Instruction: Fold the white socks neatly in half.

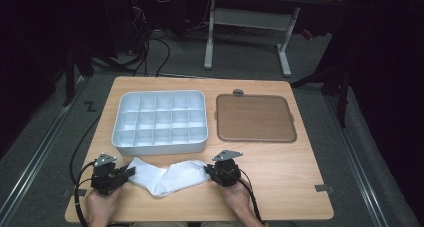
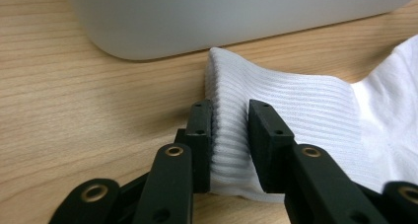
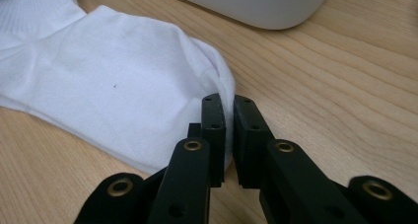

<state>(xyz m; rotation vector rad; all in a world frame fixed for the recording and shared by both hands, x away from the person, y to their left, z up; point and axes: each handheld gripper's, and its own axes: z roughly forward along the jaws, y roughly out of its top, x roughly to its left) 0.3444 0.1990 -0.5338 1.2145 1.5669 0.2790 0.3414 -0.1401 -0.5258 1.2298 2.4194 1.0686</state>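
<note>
Now: grasp step | both hand-held grippers, left (image 2: 230, 135) and right (image 3: 229, 130), clamp sock (image 1: 167, 176) ends | next: lift together toward tray (image 1: 160, 144).

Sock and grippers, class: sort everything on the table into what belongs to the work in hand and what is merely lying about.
In the work:
- white sock
- left gripper, fingers closed on its ribbed cuff
- right gripper, fingers shut on its toe end

Lying about:
- white compartment tray
- brown flat tray
</note>
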